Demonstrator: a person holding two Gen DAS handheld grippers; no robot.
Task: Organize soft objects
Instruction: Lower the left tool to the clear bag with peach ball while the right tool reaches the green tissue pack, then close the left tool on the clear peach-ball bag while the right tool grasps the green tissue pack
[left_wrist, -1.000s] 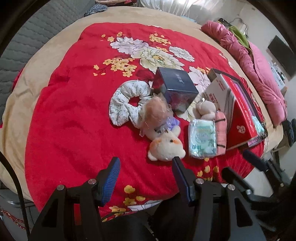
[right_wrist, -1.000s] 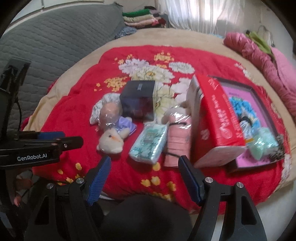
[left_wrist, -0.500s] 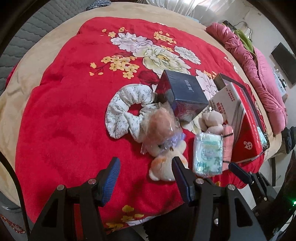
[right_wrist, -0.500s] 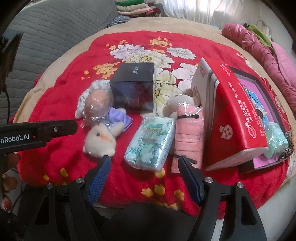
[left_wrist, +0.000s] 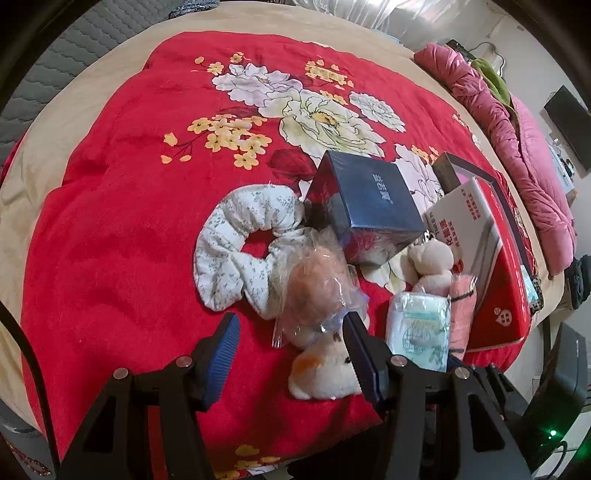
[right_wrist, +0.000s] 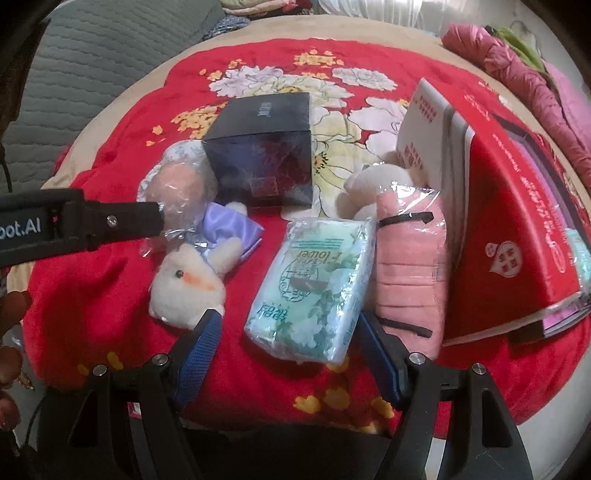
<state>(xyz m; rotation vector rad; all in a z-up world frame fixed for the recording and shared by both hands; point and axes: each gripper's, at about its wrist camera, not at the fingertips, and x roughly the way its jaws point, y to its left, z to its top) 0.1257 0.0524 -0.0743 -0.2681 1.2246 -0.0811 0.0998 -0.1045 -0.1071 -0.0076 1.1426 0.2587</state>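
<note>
Beside the dark box (right_wrist: 262, 147), toward camera, lies the tissue pack (right_wrist: 314, 284), long axis running away from the right gripper (right_wrist: 286, 354). Jaws open, straddling its near end, nothing held. Left gripper (left_wrist: 291, 354) open beside white plush (left_wrist: 325, 369).

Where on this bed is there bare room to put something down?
The red blanket is bare left of the floral scrunchie and beyond the dark box. It is crowded from the plush toy across the tissue pack to the red box.
</note>
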